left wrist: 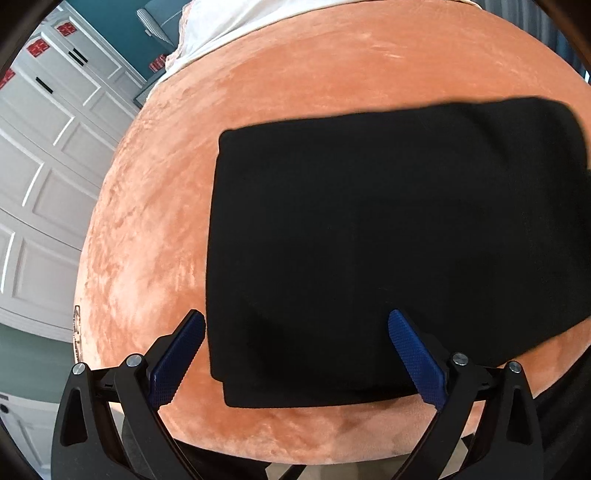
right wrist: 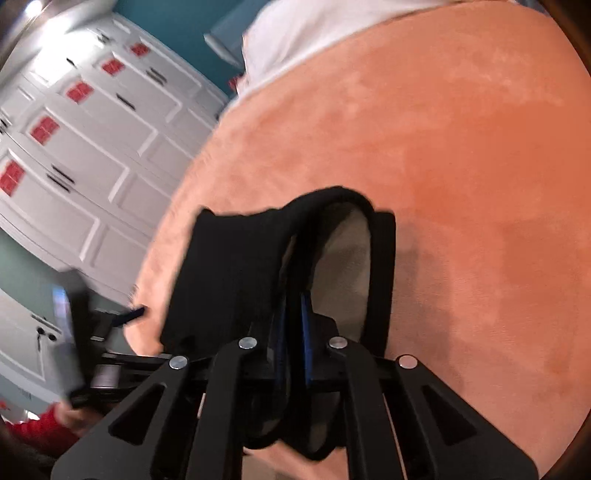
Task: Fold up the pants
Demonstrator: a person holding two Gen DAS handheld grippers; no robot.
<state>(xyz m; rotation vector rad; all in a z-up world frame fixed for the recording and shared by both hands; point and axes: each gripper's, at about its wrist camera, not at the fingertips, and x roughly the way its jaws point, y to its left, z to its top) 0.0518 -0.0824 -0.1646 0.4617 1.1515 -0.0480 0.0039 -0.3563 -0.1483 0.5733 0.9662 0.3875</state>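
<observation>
Black pants [left wrist: 388,240] lie folded in a flat rectangle on an orange plush bed cover [left wrist: 295,92]. My left gripper [left wrist: 295,332] is open, its blue pads [left wrist: 177,362] astride the near left corner of the pants, holding nothing. In the right wrist view my right gripper [right wrist: 291,306] is shut on the pants' waistband edge [right wrist: 258,258] and lifts it off the cover, so the pale inner lining [right wrist: 343,266] shows. The left gripper [right wrist: 125,317] shows blurred at the left of the right wrist view.
A white panelled wardrobe [left wrist: 48,147] with red stickers stands left of the bed. A white sheet or pillow [left wrist: 240,26] lies at the far end of the bed. The bed's near edge [left wrist: 295,439] lies just below the pants.
</observation>
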